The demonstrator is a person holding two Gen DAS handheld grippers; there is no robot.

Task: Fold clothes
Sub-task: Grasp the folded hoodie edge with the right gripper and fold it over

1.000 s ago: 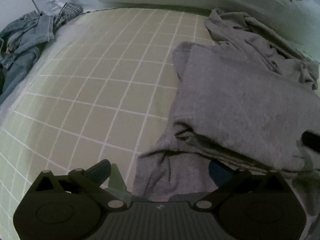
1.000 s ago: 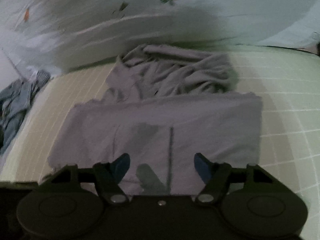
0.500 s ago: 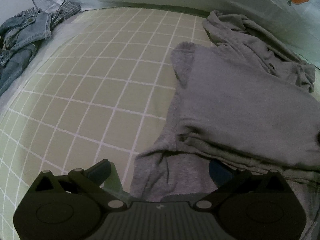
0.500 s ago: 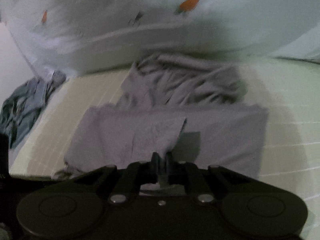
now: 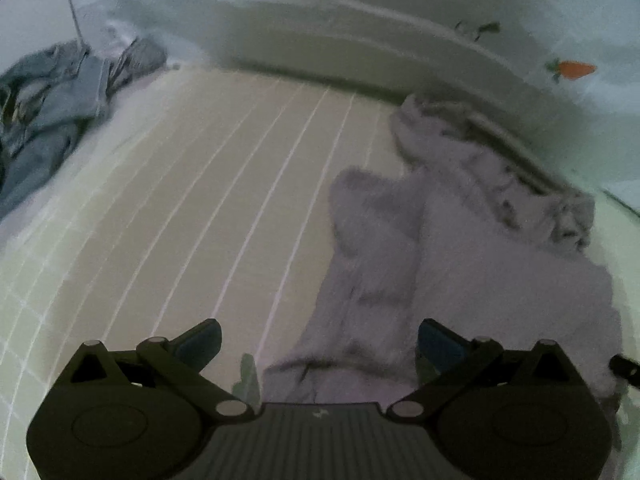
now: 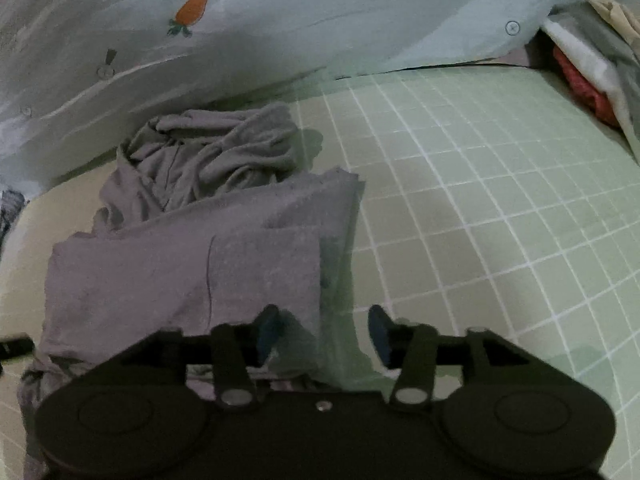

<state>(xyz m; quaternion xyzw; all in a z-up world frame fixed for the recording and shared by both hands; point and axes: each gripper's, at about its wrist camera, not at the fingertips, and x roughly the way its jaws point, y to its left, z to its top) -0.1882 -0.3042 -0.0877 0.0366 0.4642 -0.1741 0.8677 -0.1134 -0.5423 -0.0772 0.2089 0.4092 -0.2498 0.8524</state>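
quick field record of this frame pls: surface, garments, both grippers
surface: green grid-pattern sheet
folded garment: grey garment, laid flat in layers
second garment: crumpled grey garment, behind the folded one
other clothes: denim pile, far left edge
bedding: pale quilt with carrot print at the back
left gripper: open, over the folded garment's left edge, holding nothing
right gripper: jaws have just been opening, now open at the garment's right edge, nothing pinched

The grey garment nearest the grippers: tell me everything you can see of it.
The grey garment is soft, knit-looking cloth folded into a rough flat rectangle, with a dark vertical seam line on its top layer. It lies on the green grid-patterned sheet, its far edge against a crumpled grey pile. The right gripper is open at its near right corner, the jaws having just opened; no cloth is pinched.
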